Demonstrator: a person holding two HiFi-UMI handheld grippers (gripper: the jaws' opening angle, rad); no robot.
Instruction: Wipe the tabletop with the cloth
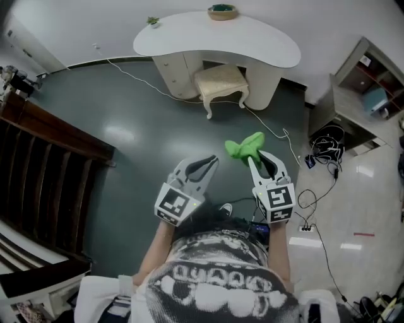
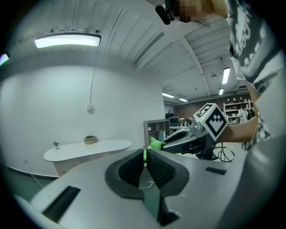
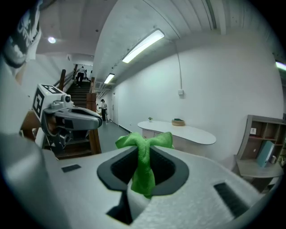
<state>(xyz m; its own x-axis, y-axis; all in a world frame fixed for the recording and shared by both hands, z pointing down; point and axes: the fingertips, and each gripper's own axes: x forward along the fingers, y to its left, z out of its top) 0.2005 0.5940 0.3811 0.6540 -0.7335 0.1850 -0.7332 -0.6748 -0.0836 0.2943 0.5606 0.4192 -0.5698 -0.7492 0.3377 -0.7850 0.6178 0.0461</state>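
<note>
Your right gripper point(image 3: 144, 154): jaws pinched on the green cloth point(image 3: 144, 142), which bunches out past the tips and hangs down between them, held in the air over the dark floor point(image 1: 126, 126). Your left gripper point(image 2: 145, 157): jaws together, nothing between them, level with the right one and just beside it. White curved table point(image 1: 214, 39): well ahead of both grippers, bearing a bowl point(image 1: 222, 11) and a small plant point(image 1: 153, 21). Cushioned stool point(image 1: 221, 81): at the table's front.
</note>
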